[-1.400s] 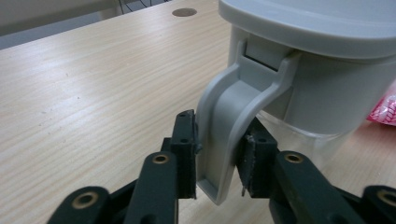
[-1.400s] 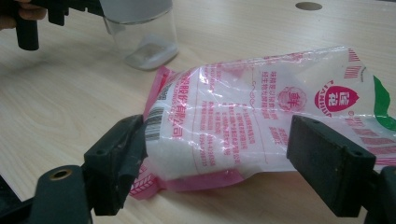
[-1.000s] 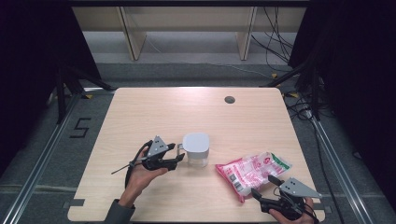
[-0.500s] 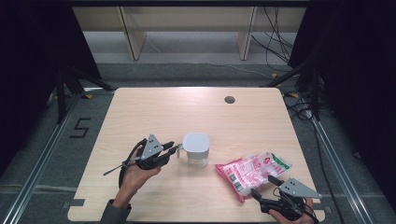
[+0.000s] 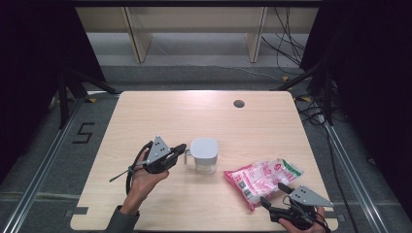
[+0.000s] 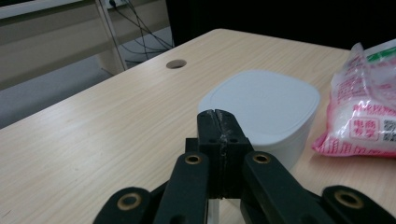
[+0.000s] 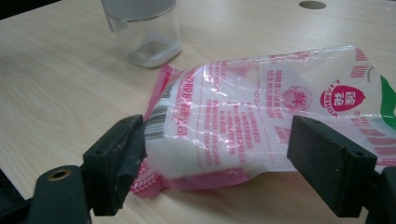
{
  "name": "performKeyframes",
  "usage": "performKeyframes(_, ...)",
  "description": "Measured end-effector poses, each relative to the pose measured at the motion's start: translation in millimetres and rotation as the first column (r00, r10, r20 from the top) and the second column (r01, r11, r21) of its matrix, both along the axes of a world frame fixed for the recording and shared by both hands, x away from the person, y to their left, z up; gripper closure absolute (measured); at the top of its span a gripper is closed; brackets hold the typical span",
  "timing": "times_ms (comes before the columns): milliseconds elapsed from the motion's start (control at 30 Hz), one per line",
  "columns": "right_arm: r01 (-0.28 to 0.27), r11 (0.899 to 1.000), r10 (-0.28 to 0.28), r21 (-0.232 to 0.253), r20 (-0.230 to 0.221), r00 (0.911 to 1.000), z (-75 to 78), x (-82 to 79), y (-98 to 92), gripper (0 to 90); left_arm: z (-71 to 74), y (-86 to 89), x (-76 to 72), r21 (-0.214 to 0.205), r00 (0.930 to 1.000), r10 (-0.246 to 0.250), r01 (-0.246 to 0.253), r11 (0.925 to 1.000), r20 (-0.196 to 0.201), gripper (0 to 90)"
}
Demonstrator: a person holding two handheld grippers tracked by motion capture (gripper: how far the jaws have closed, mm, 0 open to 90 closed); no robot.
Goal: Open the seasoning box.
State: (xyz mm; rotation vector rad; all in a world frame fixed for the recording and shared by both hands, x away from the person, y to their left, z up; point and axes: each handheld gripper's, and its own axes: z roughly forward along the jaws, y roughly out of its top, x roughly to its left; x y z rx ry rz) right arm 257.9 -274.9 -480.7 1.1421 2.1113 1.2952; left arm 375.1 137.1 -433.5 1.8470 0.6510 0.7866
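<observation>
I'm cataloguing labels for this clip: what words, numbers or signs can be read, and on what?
"5": dark floor marking left of the table.
"鲜": in the round pink emblem on the plastic bag.
Red shield logo with two characters on the bag: too blurred to read.
Barcode and columns of small pink print on the bag: too small to read.
White lidded jar: no text.

Jar [image 7: 142,32] top cut off by edge; bag [image 7: 261,121] print too small to read.
</observation>
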Motion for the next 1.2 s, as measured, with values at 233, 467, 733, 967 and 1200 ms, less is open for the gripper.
performKeyframes(233,-0.014,1.000,0.014,-0.012,0.001,0.9999,-0.1,-0.4,4.9,19.8,-3.4,-8.6,5.9,-0.027,0.9978,-0.060,0.059,0.9979,-0.027,89.2)
performKeyframes(467,-0.021,1.000,0.021,-0.023,0.010,0.9997,-0.4,0.7,6.8,19.6,-6.3,-9.3,19.7,-0.038,0.9938,-0.107,0.106,0.9936,-0.030,89.0)
performKeyframes(733,-0.016,1.000,0.016,-0.016,0.010,0.9998,1.0,1.0,9.8,17.0,-9.8,-11.5,20.8,-0.021,0.9961,-0.085,0.084,0.9962,-0.025,88.1)
performKeyframes(967,-0.062,0.998,0.063,-0.019,0.068,0.9957,8.6,11.2,31.2,15.1,-10.3,-9.6,22.6,-0.024,0.9961,-0.087,0.086,0.9960,-0.019,87.5)
performKeyframes(1200,-0.144,0.988,0.148,-0.055,0.083,0.9854,13.0,32.3,70.8,20.0,-10.7,-7.9,24.1,-0.029,0.9956,-0.092,0.092,0.9953,-0.016,86.9)
